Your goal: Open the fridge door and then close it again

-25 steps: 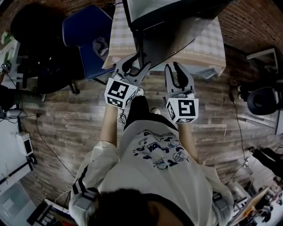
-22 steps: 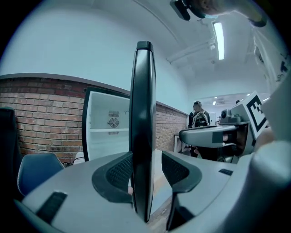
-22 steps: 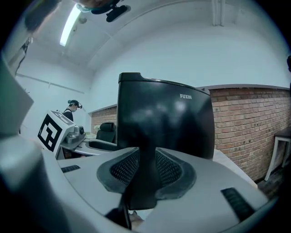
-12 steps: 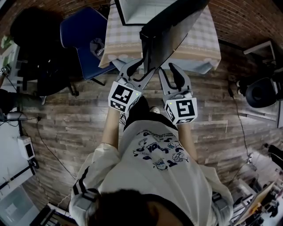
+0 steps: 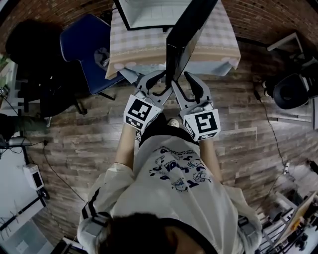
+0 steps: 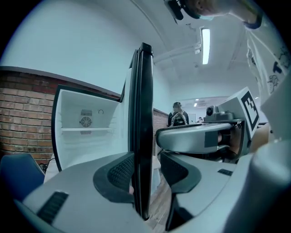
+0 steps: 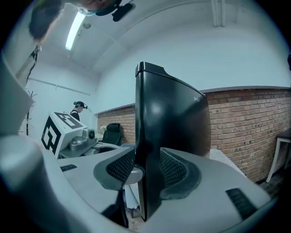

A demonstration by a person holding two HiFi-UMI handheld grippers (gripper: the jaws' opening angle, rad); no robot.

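Note:
A small fridge [image 5: 149, 12] stands open on a cloth-covered table [image 5: 134, 47]. Its black door [image 5: 185, 44] sticks out toward me, seen nearly edge on. My left gripper [image 5: 158, 82] straddles the door's free edge [image 6: 144, 136]. Its jaws are closing; the left pad [image 6: 119, 172] is almost on the door and the right pad stands a little off. My right gripper [image 5: 185, 79] straddles the same edge [image 7: 148, 136] from the other side, with its pads [image 7: 175, 169] close to both faces and not clearly pressing. The white fridge interior [image 6: 86, 132] shows left of the door.
A blue chair [image 5: 84, 44] stands left of the table, with dark office chairs further left. A black stool [image 5: 288, 92] is at the right. A brick wall [image 7: 245, 127] runs behind the fridge. A person [image 6: 177, 113] stands far across the room.
The door now looks narrower, nearly edge on, and its free edge lies between both pairs of jaws. Both grippers have drawn closer together at that edge.

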